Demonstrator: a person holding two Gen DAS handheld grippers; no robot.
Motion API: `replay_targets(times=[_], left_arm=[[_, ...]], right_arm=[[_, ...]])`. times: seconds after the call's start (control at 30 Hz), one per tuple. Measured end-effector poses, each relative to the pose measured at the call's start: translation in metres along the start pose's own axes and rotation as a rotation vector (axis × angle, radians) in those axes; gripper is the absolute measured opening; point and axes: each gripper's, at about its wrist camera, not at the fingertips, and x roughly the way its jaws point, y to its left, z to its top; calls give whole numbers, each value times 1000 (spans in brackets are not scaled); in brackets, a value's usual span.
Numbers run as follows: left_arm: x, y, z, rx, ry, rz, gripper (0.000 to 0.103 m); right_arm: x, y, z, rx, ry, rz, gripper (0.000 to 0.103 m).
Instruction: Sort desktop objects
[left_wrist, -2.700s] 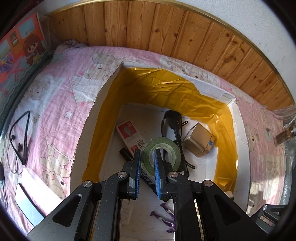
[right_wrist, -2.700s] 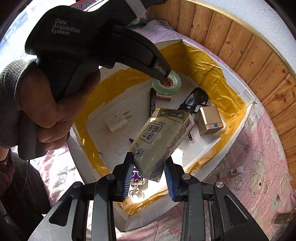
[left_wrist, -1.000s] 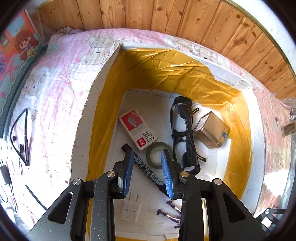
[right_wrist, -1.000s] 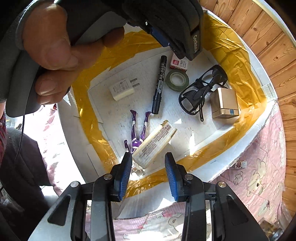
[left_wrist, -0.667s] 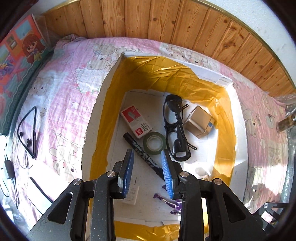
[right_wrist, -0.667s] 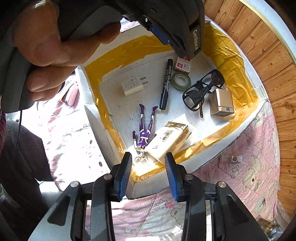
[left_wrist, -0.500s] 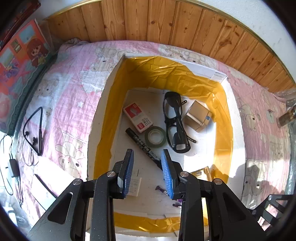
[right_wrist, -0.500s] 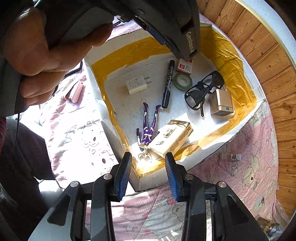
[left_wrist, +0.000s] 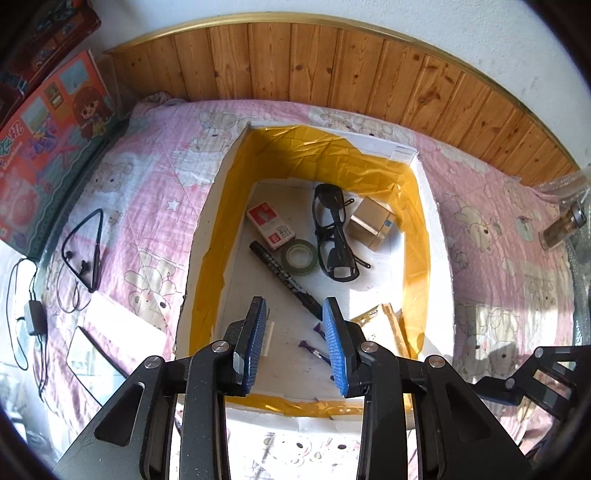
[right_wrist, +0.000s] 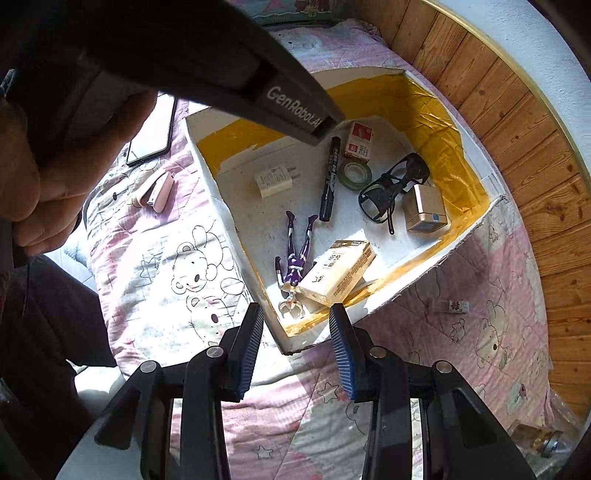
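A white box (left_wrist: 437, 236) with yellow-taped inner walls sits on a pink bear-print quilt (left_wrist: 147, 206) against a wood-panelled wall (left_wrist: 332, 74). Both hand-held grippers hover above it with jaws apart and nothing between them: the left gripper (left_wrist: 295, 345) over the box's near end, the right gripper (right_wrist: 297, 349) over the box's near corner and the quilt. Inside the box lie a red-and-white carton (left_wrist: 270, 225), a black marker (left_wrist: 286, 275) running diagonally, a green tape roll (left_wrist: 299, 256) touching the marker, black glasses (left_wrist: 334, 242), and a gold cube (left_wrist: 371, 227) just beside the glasses. In the right wrist view, a cream packet (right_wrist: 336, 273) rests near the box's lower wall, touching a purple figurine (right_wrist: 295, 258), and a white charger (right_wrist: 273, 181) lies near the left wall. On the quilt outside the box are a neckband earphone (left_wrist: 83, 251), a phone (right_wrist: 151, 134), a pink case (right_wrist: 153, 192), and a small bottle (left_wrist: 563, 225).
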Motion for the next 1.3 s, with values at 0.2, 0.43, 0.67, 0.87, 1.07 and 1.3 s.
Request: replay_targets(times=[0.2, 0.43, 0.67, 0.87, 1.07, 1.3], left_arm=[[-25, -16, -13, 20, -54, -14, 36], [-38, -29, -21, 20, -81, -36, 37], [-44, -38, -31, -2, -108, -39, 37], [-44, -53, -50, -3, -127, -72, 38], [-38, -79, -69, 5, -151, -88, 38], [-31, -115, -77, 40, -212, -108, 38]], right_arm=[[-17, -5, -11, 67, -103, -2, 39], [-36, -8, -28, 133, -233, -24, 44], [-43, -8, -50, 181, -335, -58, 44], [-45, -13, -71, 269, -443, -29, 45], [-36, -23, -95, 343, -515, 3, 45], [-26, -56, -131, 434, -553, 17, 46]])
